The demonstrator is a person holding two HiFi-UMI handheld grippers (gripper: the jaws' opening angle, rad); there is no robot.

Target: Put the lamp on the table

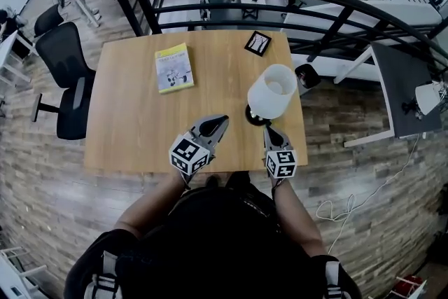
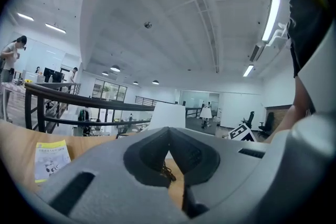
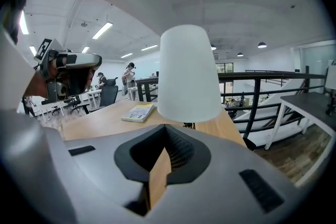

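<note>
**Item 1, claws.** The grey two-jaw right gripper [image 1: 270, 131] is recorded as closed, tip to tip, with nothing between the jaws. Only bare table top is seen through the gap behind the tips. The grey two-jaw left gripper [image 1: 222, 122] is likewise recorded as closed and empty. Both are held over the near edge of the table, side by side but apart.

**Item 2, task object.** The lamp [image 1: 271, 91], with a white tapered shade on a short stem and a round black base, is found upright on the light wooden rectangular table [image 1: 133, 115]. It is placed at about 3 o'clock from the table's centre, close to the right edge. It is gripped by neither claw. The right gripper's tips are seen just at 6 o'clock of the base, and contact cannot be confirmed.

**Item 3, other contents.** A thin yellow booklet [image 1: 173, 68] is laid flat at 11 o'clock from the centre. A small black-framed square card [image 1: 257, 43] is laid at 1 o'clock, near the far edge. Both are well apart from the lamp.

**Item 4, step in hand.** The placement is judged complete, as the lamp is set down and let go.

**Item 5, next move.** A clean retreat of both claws toward 6 o'clock is called for. The right one is to be kept low and clear of the base and the overhanging shade, so that the lamp is not tipped.
</note>
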